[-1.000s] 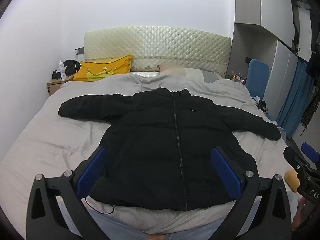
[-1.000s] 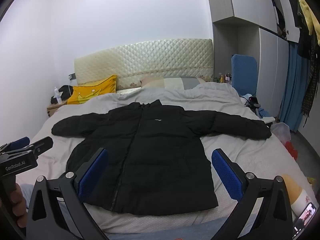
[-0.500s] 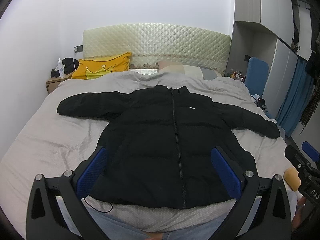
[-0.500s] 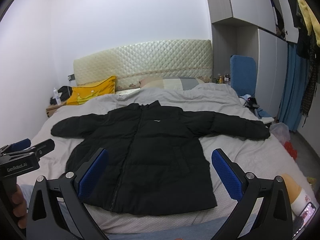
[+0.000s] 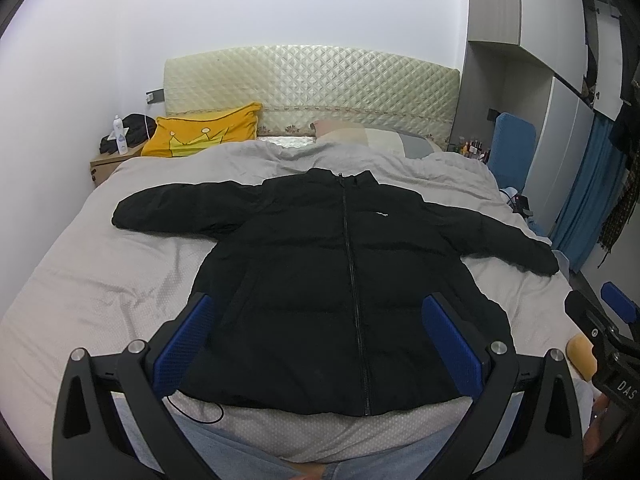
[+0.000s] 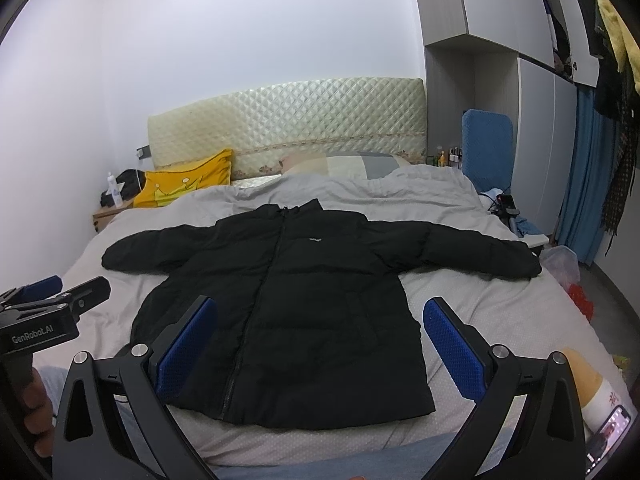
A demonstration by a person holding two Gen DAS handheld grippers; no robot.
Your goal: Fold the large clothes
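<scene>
The left gripper (image 5: 316,344) and right gripper (image 6: 320,346) are hovering at the bed's foot, fingers spread wide, gripping nothing. A black jacket (image 5: 344,264) is lying flat, zipped, sleeves outstretched, on the grey bed (image 5: 100,280). Beyond it a yellow pillow (image 5: 204,136) is leaning against the quilted headboard (image 5: 312,80). A nightstand (image 5: 105,164) is holding a white bottle (image 5: 121,136), possibly lotion.
</scene>
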